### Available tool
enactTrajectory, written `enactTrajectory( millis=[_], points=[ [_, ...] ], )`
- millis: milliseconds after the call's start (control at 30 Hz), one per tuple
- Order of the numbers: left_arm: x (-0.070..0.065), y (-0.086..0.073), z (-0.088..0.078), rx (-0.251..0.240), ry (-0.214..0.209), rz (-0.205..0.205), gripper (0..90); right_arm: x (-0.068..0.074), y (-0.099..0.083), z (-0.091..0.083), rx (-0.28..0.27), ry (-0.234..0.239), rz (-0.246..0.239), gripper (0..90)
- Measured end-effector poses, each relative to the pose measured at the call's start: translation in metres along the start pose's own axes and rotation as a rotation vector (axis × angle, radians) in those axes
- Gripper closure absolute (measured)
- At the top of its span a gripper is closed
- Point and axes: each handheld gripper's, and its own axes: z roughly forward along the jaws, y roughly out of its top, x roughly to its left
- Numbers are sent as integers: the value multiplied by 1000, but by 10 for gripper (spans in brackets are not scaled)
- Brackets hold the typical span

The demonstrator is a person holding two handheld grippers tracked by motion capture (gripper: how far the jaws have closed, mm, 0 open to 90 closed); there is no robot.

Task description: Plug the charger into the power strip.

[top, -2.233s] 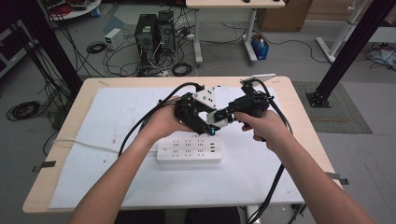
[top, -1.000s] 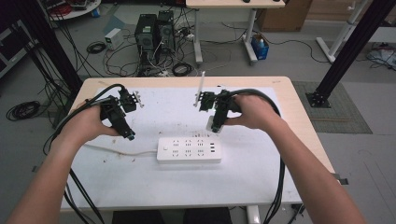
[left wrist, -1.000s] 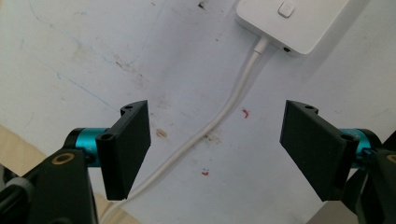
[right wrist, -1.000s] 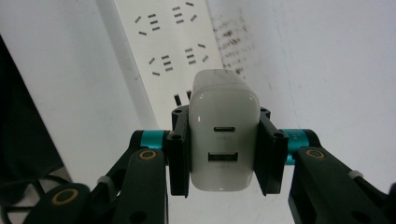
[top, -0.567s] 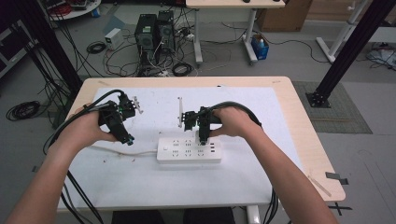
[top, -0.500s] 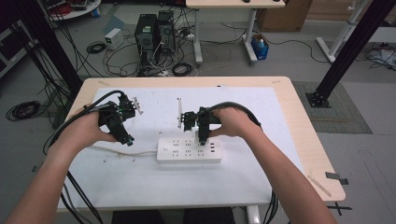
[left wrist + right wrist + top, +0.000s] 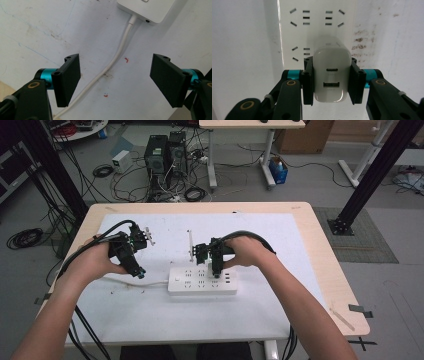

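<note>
A white power strip (image 7: 202, 281) lies on the white mat at the table's middle, its white cord (image 7: 130, 280) running left. My right gripper (image 7: 216, 270) stands just over the strip's right part, shut on a white USB charger (image 7: 332, 75) with two ports facing the camera. Below the charger the power strip (image 7: 317, 27) shows its socket slots. My left gripper (image 7: 136, 270) is open above the mat, left of the strip. In the left gripper view its jaws stand wide apart over the cord (image 7: 117, 56), with the power strip's end (image 7: 147, 10) at the top.
The white mat (image 7: 260, 315) covers most of the wooden table (image 7: 325, 265). Black cables trail from both grippers off the table's front. Computer towers (image 7: 162, 152) and tangled cables sit on the floor behind; a black frame post (image 7: 370, 170) stands at the right.
My right gripper has come left and down from the table's back to the power strip, still holding the charger. My left gripper has shifted slightly toward the strip's cord end.
</note>
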Motion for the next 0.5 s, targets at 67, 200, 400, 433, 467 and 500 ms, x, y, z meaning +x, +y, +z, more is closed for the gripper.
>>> enactTrajectory(
  millis=[67,200,400,433,467,500],
  points=[
    [-2,1,1,-7,-2,0,246,0,1,1,-2,1,4,628],
    [0,3,5,4,-13,5,246,0,2,2,1,-1,-11,632],
    [0,6,9,-2,-18,9,246,2,-1,7,-26,-12,-9,632],
    [0,6,10,-3,-19,1,246,2,-2,8,-37,-11,-2,632],
    [0,6,10,-5,-17,0,246,3,-3,10,-49,-19,-7,632],
    [1,6,10,-8,-17,1,246,2,-3,11,-65,-17,-3,632]
  ],
)
